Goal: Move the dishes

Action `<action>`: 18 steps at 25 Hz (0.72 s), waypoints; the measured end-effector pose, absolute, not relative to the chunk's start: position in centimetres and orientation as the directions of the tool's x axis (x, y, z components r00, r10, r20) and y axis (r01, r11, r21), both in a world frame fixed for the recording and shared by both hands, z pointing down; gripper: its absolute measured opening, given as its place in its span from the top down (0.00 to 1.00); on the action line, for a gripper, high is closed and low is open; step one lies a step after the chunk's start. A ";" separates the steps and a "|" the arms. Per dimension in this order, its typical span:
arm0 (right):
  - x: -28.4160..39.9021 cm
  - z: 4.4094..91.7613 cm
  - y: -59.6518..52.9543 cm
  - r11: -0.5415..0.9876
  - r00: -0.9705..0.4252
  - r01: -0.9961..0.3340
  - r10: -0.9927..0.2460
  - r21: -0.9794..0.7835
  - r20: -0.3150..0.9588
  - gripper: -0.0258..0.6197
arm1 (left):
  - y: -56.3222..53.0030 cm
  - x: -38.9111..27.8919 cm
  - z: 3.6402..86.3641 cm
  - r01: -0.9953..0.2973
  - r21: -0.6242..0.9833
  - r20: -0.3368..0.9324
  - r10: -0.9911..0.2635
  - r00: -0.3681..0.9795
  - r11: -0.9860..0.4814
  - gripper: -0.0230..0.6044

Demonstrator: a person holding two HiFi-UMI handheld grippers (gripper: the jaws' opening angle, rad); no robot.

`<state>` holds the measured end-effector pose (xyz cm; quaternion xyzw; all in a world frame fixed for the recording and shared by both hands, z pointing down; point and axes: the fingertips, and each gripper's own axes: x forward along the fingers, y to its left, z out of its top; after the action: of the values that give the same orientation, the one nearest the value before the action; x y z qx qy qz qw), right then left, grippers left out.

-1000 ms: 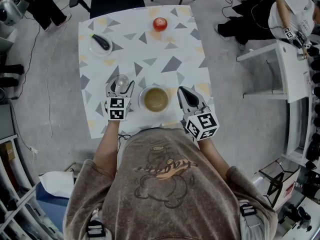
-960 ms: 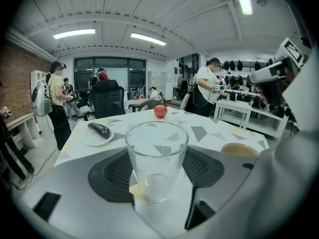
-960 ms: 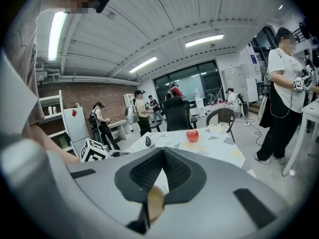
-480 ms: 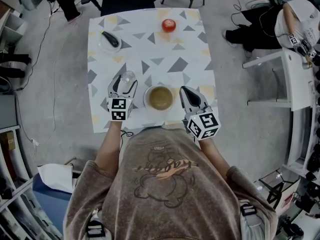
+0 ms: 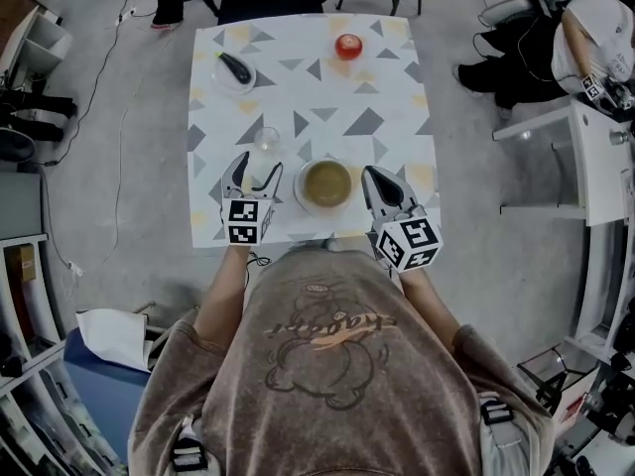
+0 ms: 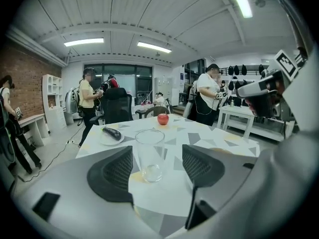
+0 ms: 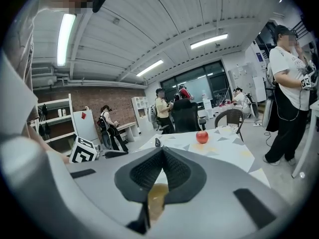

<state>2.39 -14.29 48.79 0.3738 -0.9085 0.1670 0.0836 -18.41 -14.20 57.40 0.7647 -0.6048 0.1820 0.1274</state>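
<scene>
Glass [image 6: 149, 156] stands untouched between the spread jaws of the left gripper [image 5: 255, 171]. The right gripper [image 5: 370, 173], jaws together and empty, is just beside the bowl [image 5: 301, 188].

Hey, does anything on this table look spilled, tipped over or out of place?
Nothing stands out. The empty glass stands upright, and the bowl of brownish liquid sits level with no spill visible around it. The eggplant lies on its small plate, and the apple rests on the tablecloth near the far edge.

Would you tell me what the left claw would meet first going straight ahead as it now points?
Probably the empty drinking glass, standing just ahead of the left claw, whose jaws are open.
</scene>
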 end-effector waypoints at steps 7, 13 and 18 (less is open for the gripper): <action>3.2 48.5 -13.0 0.659 -0.698 -0.716 -0.665 -0.233 0.265 0.96 | -12.5 -16.2 55.9 -0.964 0.008 0.397 -0.883 0.249 -0.267 0.48; 4.5 48.2 -12.2 0.628 -0.669 -0.743 -0.699 -0.229 0.254 0.96 | -12.1 -13.7 56.2 -0.945 0.038 0.400 -0.861 0.314 -0.326 0.48; 6.4 48.3 -11.4 0.585 -0.628 -0.778 -0.733 -0.229 0.259 0.96 | -11.9 -11.1 57.5 -0.915 0.089 0.421 -0.818 0.393 -0.394 0.48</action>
<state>6.36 -11.44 48.34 0.4256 -0.8877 0.1617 0.0686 -11.06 -11.89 57.51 0.8199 -0.5283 0.1569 0.1552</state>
